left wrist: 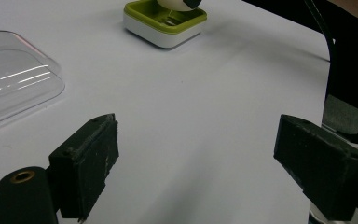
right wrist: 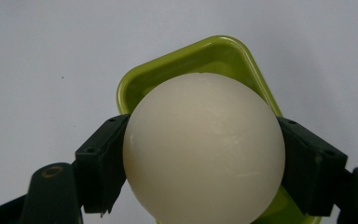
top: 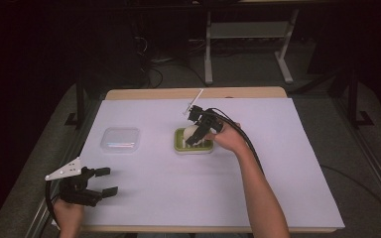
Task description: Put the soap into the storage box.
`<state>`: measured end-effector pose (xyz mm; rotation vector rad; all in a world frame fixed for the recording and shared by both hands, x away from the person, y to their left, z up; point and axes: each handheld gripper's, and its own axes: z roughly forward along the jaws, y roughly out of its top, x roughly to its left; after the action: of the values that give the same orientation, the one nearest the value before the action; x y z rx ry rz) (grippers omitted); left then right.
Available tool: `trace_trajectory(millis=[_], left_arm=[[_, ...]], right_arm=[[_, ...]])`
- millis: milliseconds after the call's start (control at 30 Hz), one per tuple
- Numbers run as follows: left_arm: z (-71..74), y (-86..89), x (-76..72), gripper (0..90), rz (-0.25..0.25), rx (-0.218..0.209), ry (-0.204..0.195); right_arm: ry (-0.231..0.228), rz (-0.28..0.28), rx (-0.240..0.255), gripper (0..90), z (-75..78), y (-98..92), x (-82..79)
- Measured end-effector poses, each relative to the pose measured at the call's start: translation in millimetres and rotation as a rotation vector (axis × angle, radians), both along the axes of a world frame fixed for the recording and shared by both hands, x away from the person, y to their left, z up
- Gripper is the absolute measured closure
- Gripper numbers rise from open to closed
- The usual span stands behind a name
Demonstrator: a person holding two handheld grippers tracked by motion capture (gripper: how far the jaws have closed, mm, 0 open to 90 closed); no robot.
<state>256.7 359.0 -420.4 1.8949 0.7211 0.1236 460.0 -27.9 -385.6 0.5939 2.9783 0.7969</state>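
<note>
Left tongs (top: 105, 181) released, jaws wide apart, low over the matte white sheet at the bench's (top: 193, 93) near left. Clear glossy plastic lid (top: 121, 138), rounded square, lies left of centre. Right tongs (right wrist: 204, 158) clamp a smooth, cream, egg-like ball (right wrist: 204, 149) directly above the square green-and-white holder (top: 194, 146) mid-bench; contact with the holder probably, hard to tell.

High view overhead facing forward, gripper views low and close, all sharing green tray (top: 194, 145).
</note>
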Motion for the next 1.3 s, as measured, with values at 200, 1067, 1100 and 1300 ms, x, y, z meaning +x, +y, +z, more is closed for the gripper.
trace_trajectory(millis=[200,1067,1100,1300], left_arm=[[-0.2,-0.1,0.1,13.2,0.001,-0.001,-0.001],[0.0,0.0,0.0,13.1,0.000,0.000,0.000],[-0.1,-0.1,0.2,13.2,0.000,0.000,-0.001],[-0.1,-0.2,0.1,13.1,-0.001,0.000,-0.002]], right_arm=[[0.002,-0.006,-0.003,23.2,-2.9,0.2,2.0],[0.021,-0.021,-0.031,23.2,-13.7,3.3,4.1],[0.022,-0.020,-0.031,23.2,-13.8,3.2,4.2],[0.020,-0.028,-0.030,23.2,-15.0,2.0,4.9]])
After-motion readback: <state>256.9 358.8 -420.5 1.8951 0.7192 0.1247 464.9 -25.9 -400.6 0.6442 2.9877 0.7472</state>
